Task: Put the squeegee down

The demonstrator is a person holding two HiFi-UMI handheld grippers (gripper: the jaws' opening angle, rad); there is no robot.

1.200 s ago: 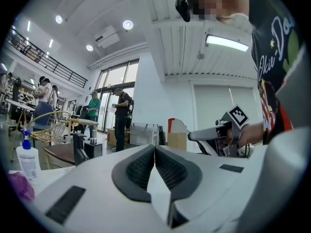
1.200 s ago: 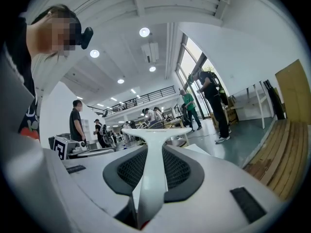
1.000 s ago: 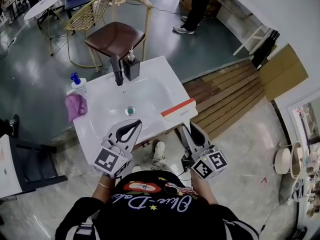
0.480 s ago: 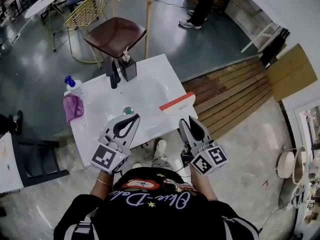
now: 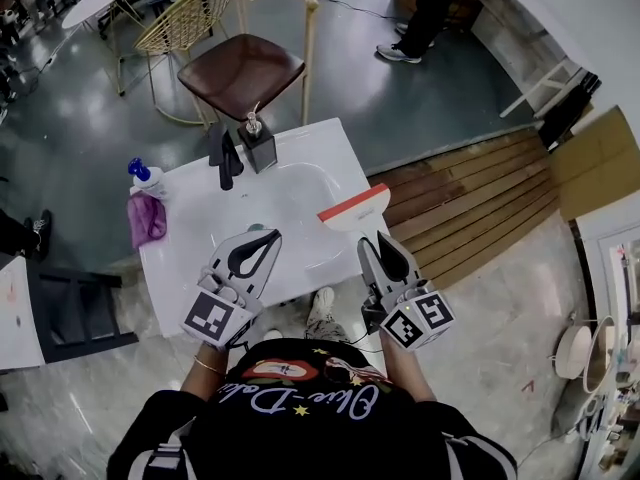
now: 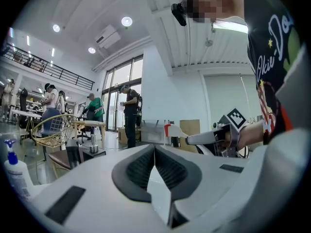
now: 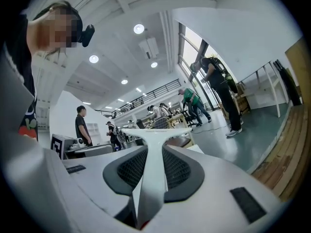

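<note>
**A:** Where is the squeegee?

**B:** In the right gripper. Its jaws are clamped on the white handle. The red-edged blade hangs over the right edge of the white worktop, near the front corner. Whether it touches the surface, I cannot tell.

**A:** And the left gripper?

**B:** Jaws closed tip to tip, nothing between them. It is held over the front strip of the worktop, on the person's side of the basin.

**A:** What room is there?

**B:** The front strip and the right rim are bare. The back edge is taken: a tap and a soap dispenser stand side by side behind the basin. The left end holds a blue-capped bottle with a purple cloth just in front of it. Off the right edge lies slatted wooden decking, and off the back edge is grey floor.

**A:** The count?

**B:** Two grippers, one squeegee, one tap, one dispenser, one bottle, one cloth. There are two chairs behind the worktop: a brown-seated chair close to the back edge and a gold wire chair beyond it.
</note>
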